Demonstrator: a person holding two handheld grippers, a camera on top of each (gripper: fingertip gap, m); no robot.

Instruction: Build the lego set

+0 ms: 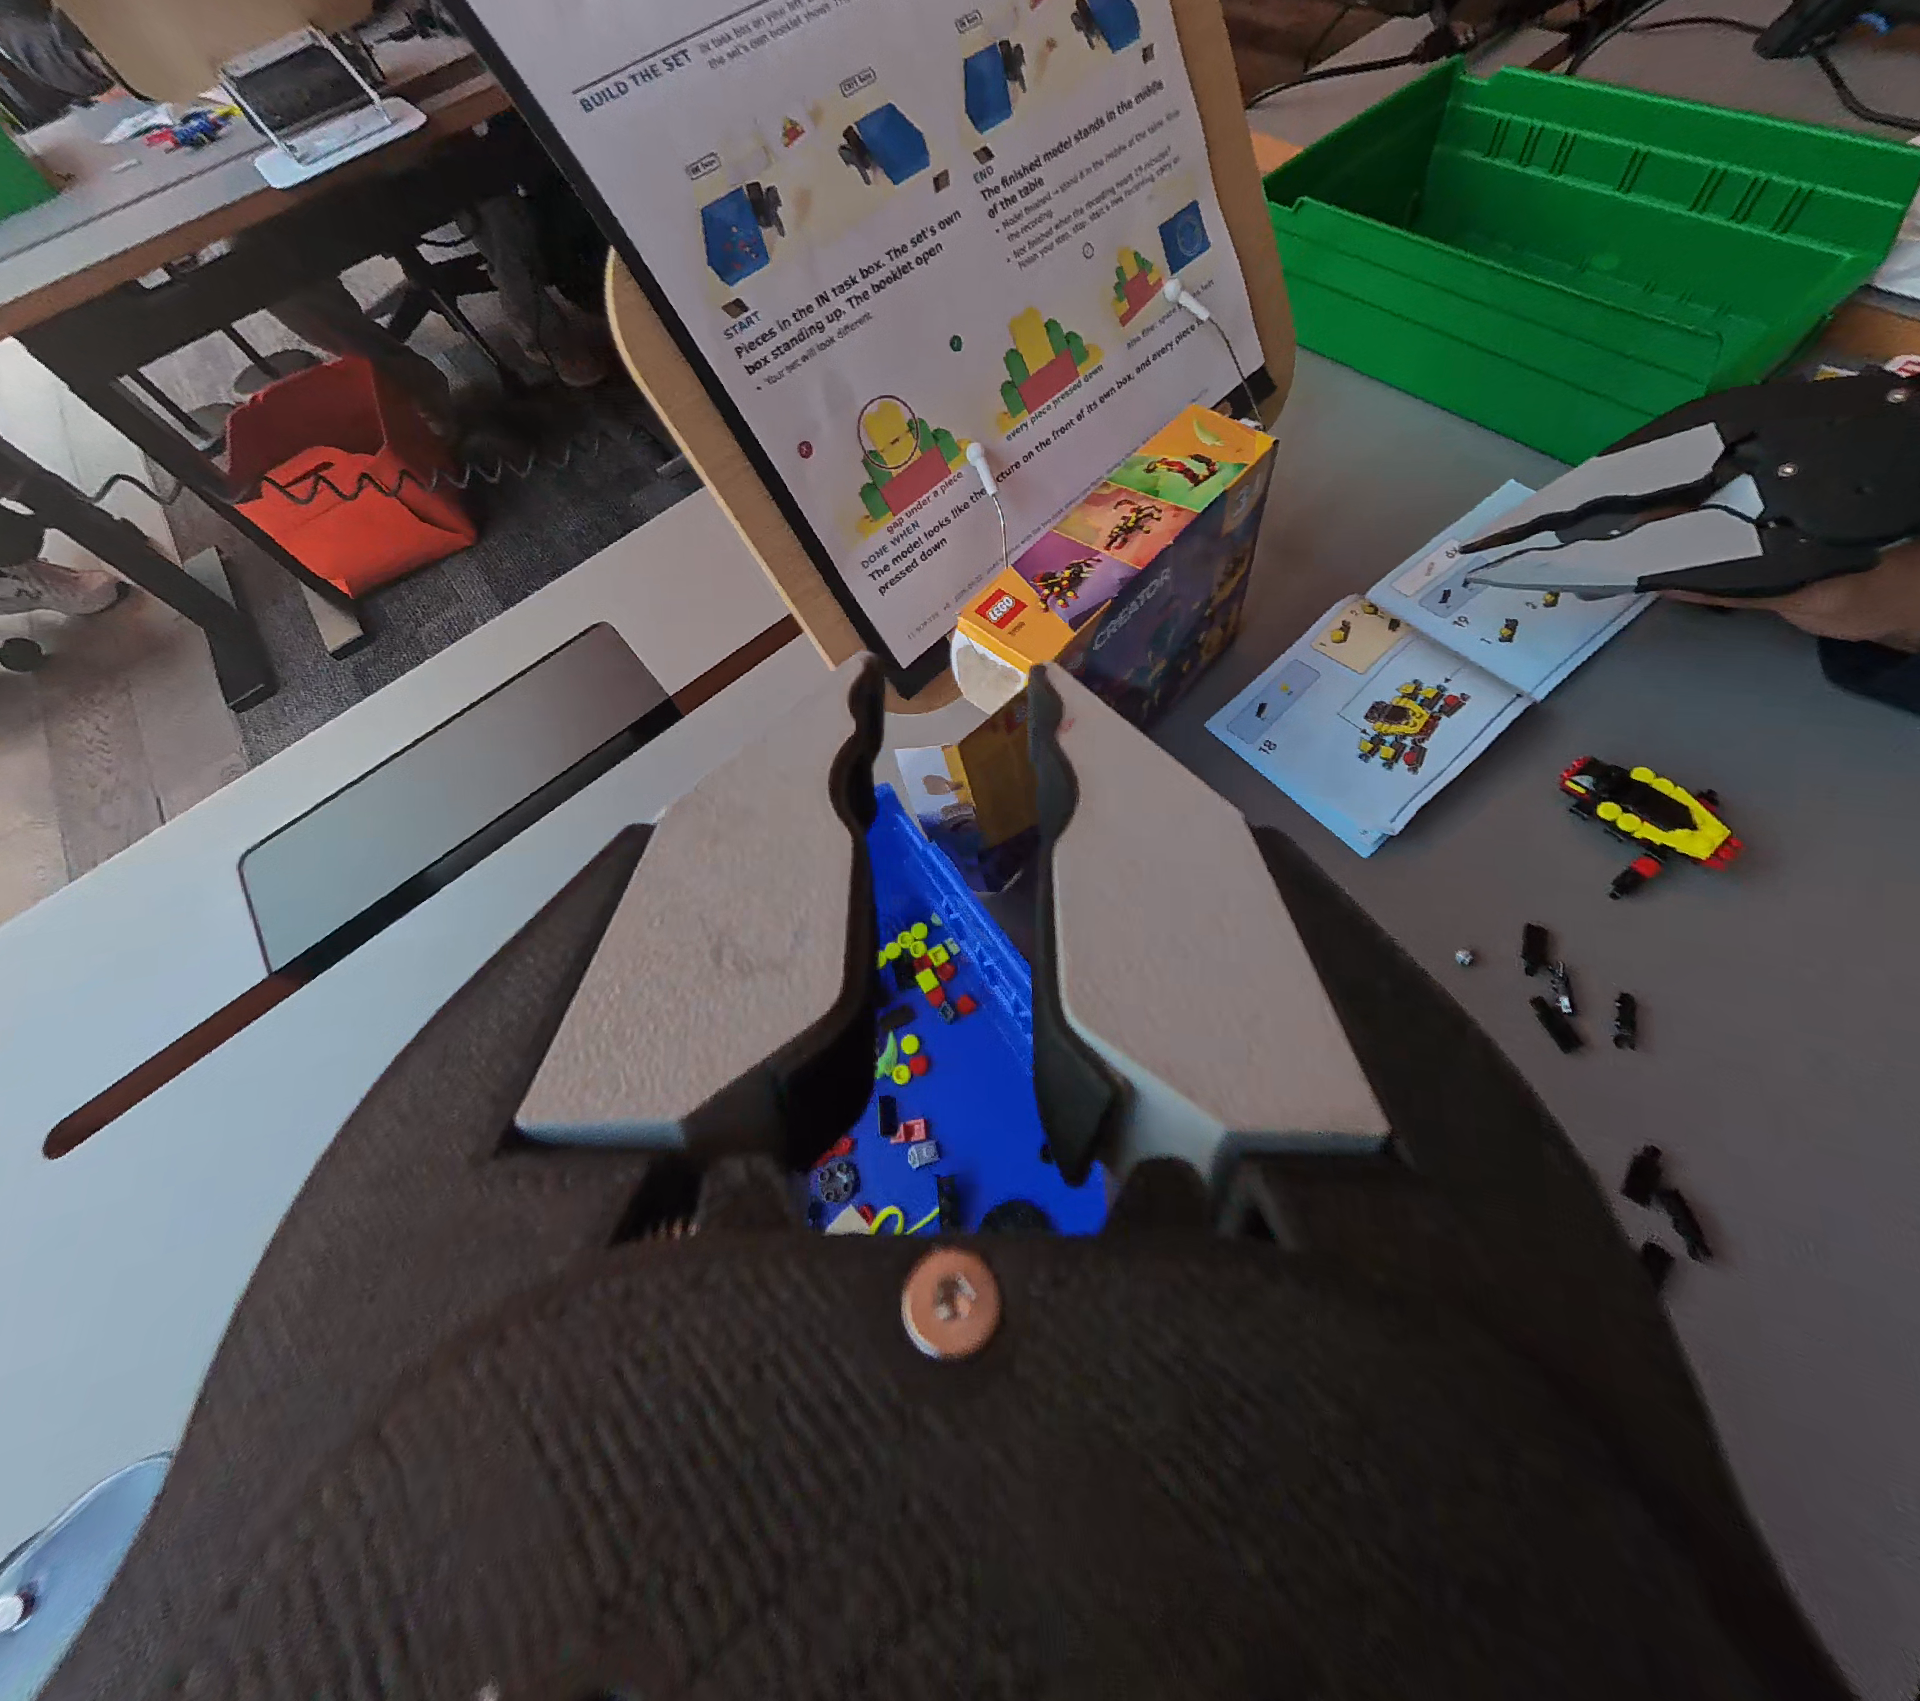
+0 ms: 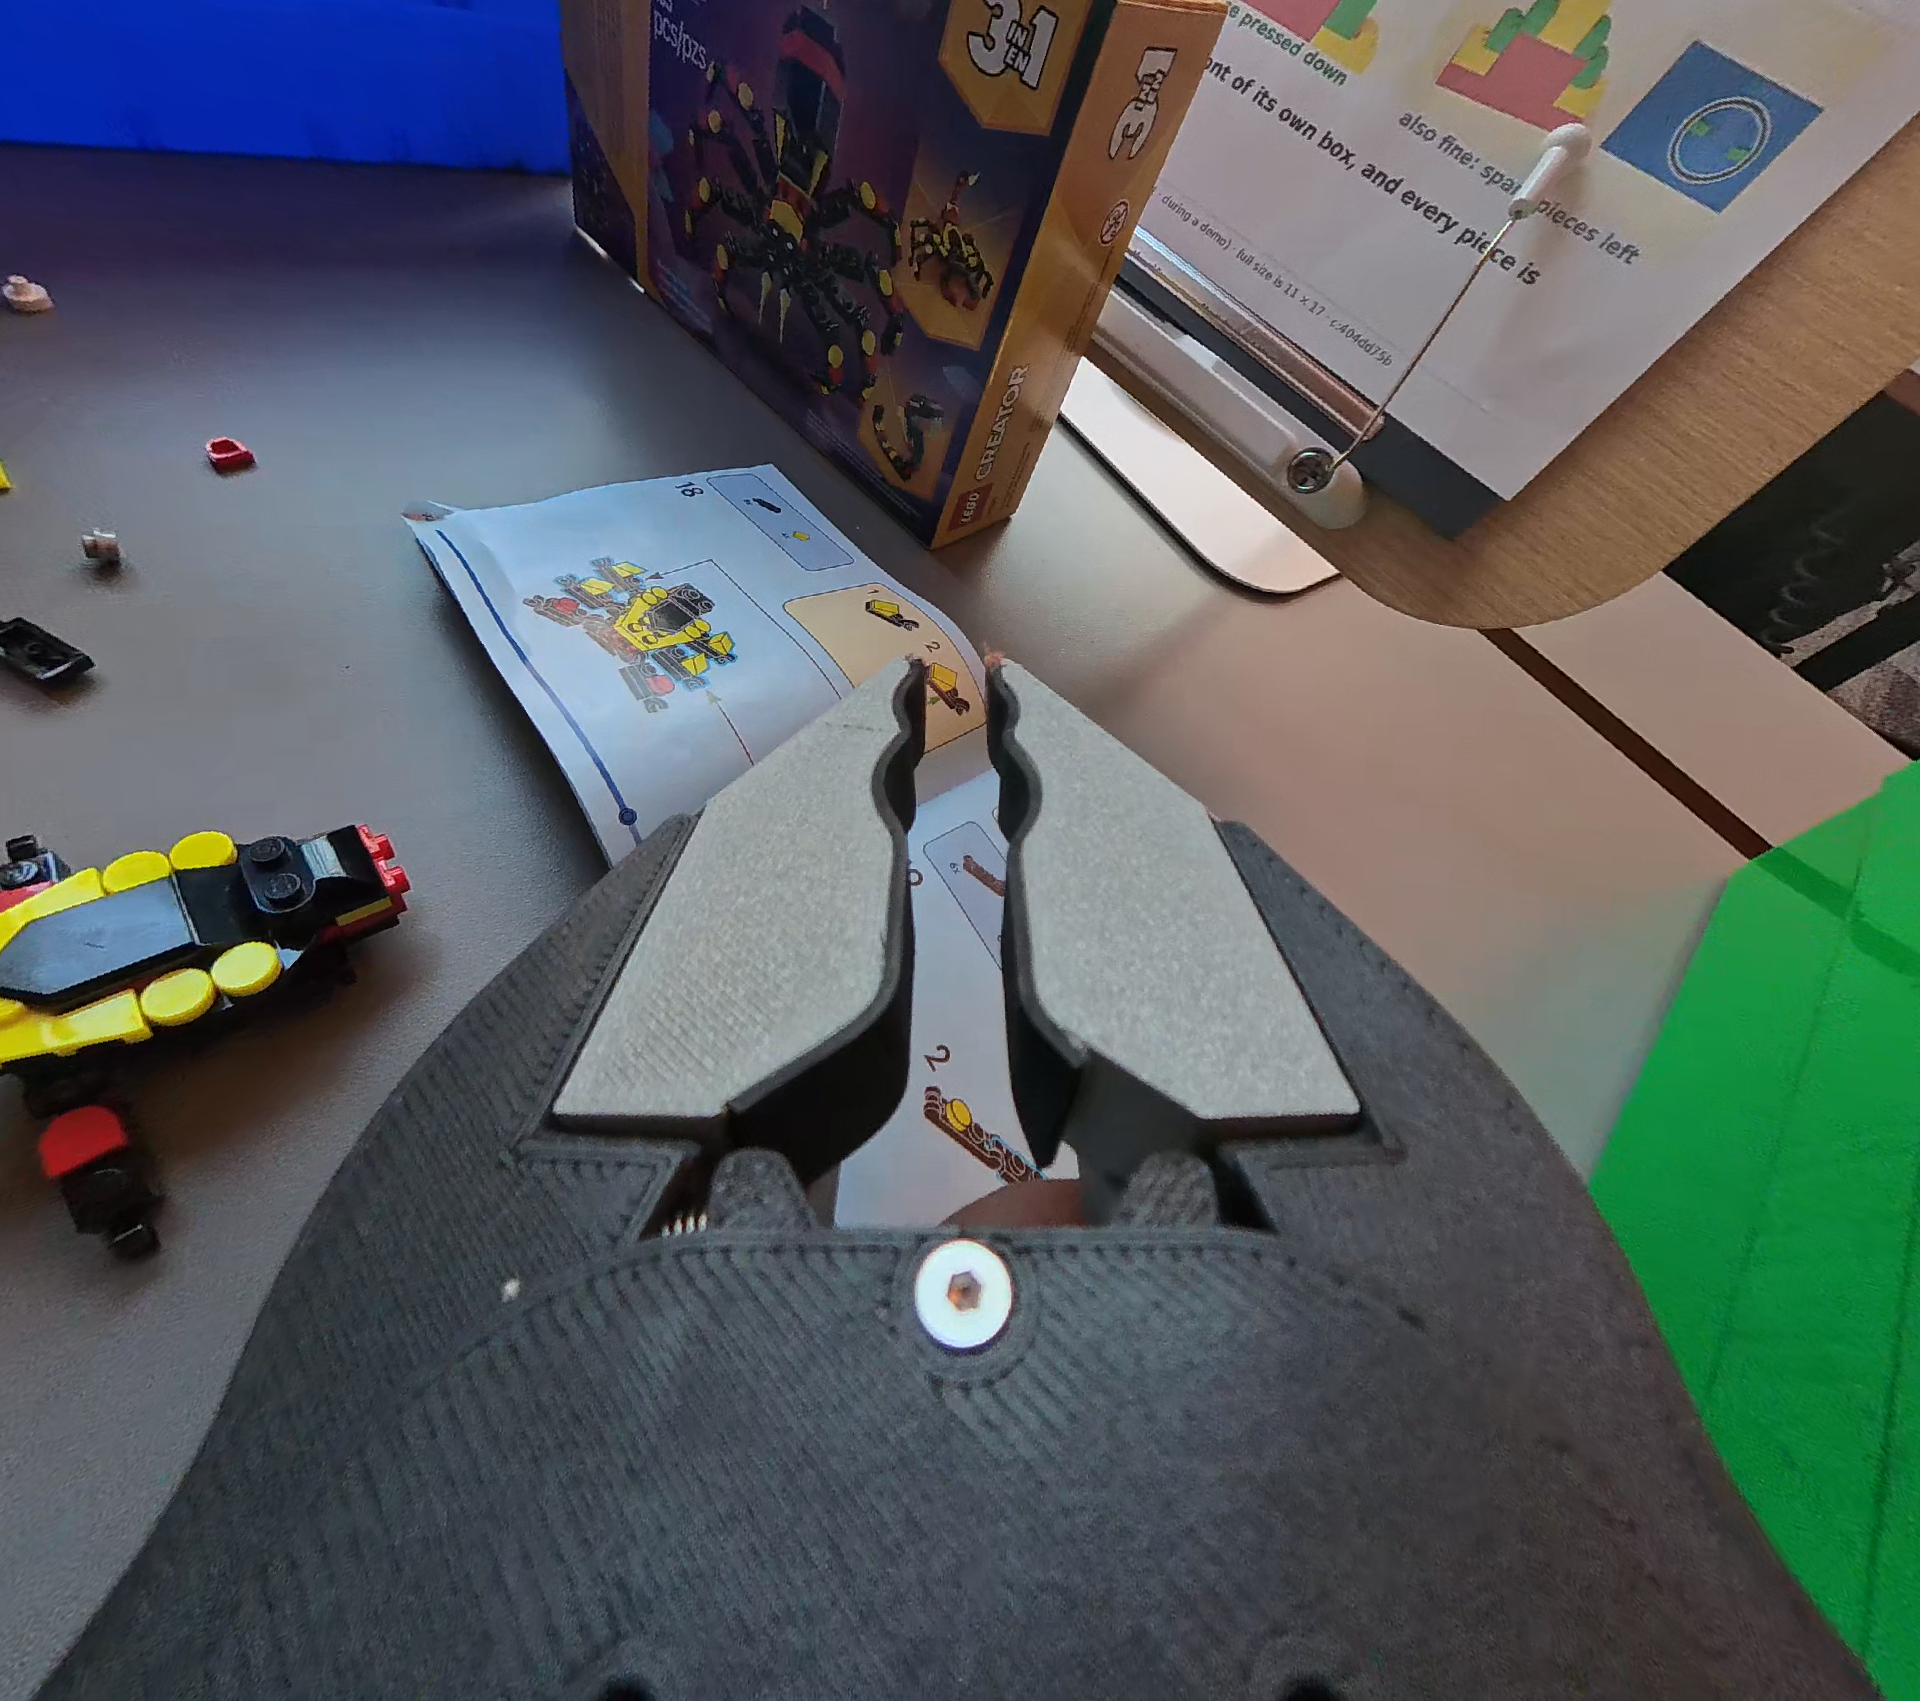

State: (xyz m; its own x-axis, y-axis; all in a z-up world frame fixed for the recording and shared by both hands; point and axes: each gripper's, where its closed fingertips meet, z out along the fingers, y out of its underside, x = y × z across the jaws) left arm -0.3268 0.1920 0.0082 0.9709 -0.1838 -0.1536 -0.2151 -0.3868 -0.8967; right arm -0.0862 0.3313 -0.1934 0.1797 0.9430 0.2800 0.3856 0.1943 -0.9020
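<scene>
Grey table holds a green bin at 2 o'clock, the set's box at 12, booklet, half-built model at 9, while both left gripper and right gripper sit slightly spread, holding nothing.

booklet before box, model left

Half-built black, yellow and red lego model flat on grey table beside open booklet.
</scene>
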